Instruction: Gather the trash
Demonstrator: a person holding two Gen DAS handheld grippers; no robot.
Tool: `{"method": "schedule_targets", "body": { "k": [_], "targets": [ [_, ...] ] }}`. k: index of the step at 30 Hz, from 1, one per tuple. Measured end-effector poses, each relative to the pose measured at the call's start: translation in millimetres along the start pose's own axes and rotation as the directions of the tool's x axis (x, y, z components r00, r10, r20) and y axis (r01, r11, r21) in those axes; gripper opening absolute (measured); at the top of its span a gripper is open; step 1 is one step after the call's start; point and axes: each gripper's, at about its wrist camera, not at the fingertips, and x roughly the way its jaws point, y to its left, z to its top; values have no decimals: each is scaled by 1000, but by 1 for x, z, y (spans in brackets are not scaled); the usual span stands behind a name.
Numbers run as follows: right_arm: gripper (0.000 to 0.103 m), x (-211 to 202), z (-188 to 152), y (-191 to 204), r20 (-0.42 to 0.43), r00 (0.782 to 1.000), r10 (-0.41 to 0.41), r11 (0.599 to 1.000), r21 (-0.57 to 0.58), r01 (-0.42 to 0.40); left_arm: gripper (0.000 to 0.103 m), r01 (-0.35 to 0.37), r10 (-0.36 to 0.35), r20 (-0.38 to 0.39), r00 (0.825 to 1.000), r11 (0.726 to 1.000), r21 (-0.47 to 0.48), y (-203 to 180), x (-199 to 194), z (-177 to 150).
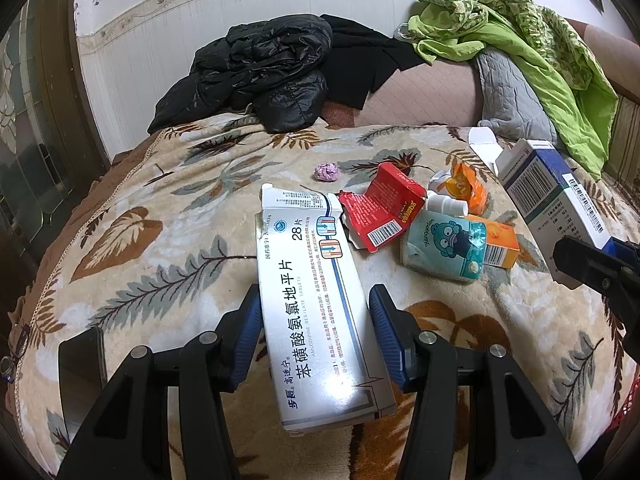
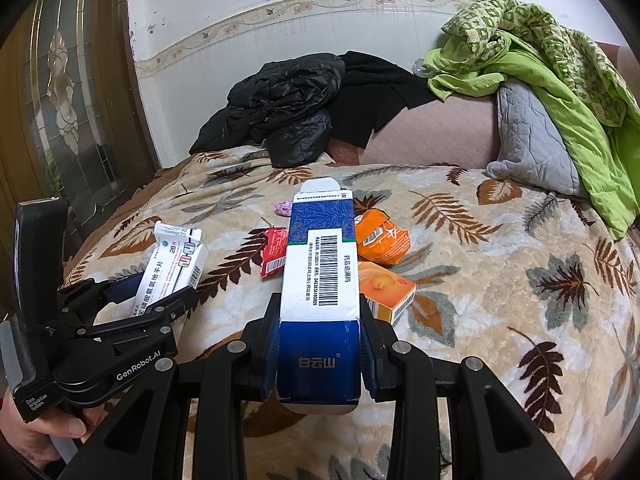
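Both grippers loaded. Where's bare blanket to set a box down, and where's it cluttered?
Free: the leaf blanket right of the orange box, up to the grey cushion; also left of the white tablet box, toward the black jacket. Crowded: the centre, with the red box, teal pouch and orange wrapper.

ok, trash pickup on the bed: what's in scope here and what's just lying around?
In scope:
white pill box in left gripper
blue box in right gripper
red carton
orange boxes
purple wad
teal tissue pack

Lying about:
black jacket
green garment
grey quilt
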Motion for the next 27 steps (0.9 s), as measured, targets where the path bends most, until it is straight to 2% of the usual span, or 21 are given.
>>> {"method": "schedule_targets", "body": {
  "k": [9, 27],
  "targets": [
    [36, 0, 0, 0, 3, 1000, 5, 1000, -1, -5, 52, 56, -55, 39, 998, 998, -14, -2, -7, 3],
    [36, 1, 0, -1, 4, 1000, 7, 1000, 1, -7, 52, 20, -20, 22, 1000, 1000, 9, -6, -3, -1]
  ]
}}
